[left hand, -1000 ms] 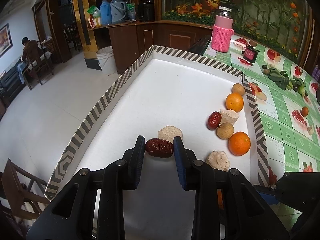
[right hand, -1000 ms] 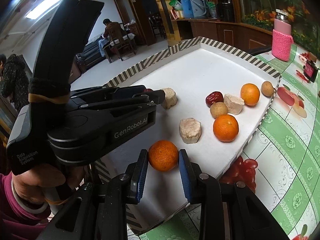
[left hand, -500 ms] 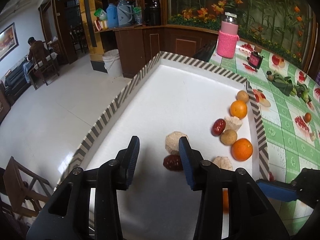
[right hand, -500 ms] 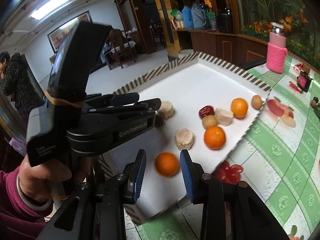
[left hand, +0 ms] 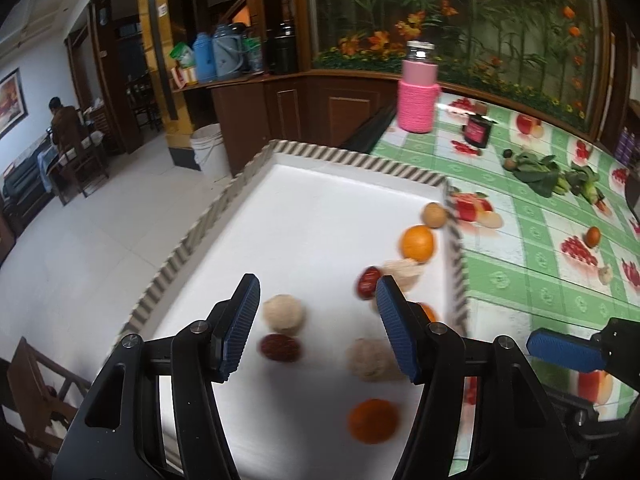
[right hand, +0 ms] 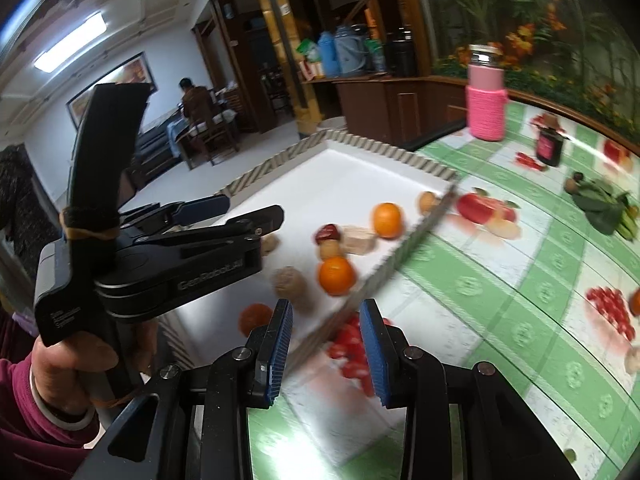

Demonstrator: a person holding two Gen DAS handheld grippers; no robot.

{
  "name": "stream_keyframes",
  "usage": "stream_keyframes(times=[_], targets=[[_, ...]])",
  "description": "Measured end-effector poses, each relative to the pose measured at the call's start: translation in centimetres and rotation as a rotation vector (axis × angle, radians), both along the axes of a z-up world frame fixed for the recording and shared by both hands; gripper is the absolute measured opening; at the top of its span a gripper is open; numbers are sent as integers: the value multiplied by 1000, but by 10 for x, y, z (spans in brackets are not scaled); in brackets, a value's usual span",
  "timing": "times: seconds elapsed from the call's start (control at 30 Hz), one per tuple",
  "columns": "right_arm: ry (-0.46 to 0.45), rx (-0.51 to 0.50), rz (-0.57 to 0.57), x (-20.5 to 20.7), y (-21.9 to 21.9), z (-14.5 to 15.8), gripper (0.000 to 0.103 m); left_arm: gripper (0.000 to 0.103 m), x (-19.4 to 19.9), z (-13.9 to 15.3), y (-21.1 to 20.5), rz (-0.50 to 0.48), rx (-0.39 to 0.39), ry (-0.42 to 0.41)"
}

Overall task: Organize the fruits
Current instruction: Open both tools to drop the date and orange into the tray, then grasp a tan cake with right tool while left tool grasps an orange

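Motion blur smears the fruit; one orange (left hand: 428, 312) sits half hidden behind the left gripper (left hand: 316, 328). Left jaws have just been opening, apart, empty, angled down over the date (left hand: 279, 347) on the white tray (left hand: 320, 208). Right gripper (right hand: 326, 340) apart, empty, over the tray's near-right edge.

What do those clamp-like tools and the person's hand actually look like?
Each tool is a black plastic clamp with two fingers faced in ribbed blue pads. The left gripper carries pale lettering, blurred here, on its side and a tall black grip bound with a band. The hand holding it wears a pale bangle and a magenta sleeve. The right gripper matches it.
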State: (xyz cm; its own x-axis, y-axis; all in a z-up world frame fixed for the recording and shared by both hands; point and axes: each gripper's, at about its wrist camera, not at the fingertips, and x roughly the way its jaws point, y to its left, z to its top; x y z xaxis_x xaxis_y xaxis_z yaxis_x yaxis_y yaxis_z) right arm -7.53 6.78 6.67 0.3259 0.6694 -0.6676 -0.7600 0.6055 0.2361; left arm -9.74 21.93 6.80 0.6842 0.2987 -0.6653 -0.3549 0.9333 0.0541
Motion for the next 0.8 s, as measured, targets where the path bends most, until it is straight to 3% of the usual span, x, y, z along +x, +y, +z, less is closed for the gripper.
stream_keyframes(times=[0.27, 0.67, 0.8], targets=[[-6, -57, -151, 26, -57, -12, 34, 61, 23, 5, -55, -138, -38, 2], [-2, -166, -469, 85, -188, -23, 35, 61, 57, 12, -132, -325, -86, 35], [11, -190, -492, 102, -205, -28, 35, 61, 67, 13, -149, -371, -126, 57]])
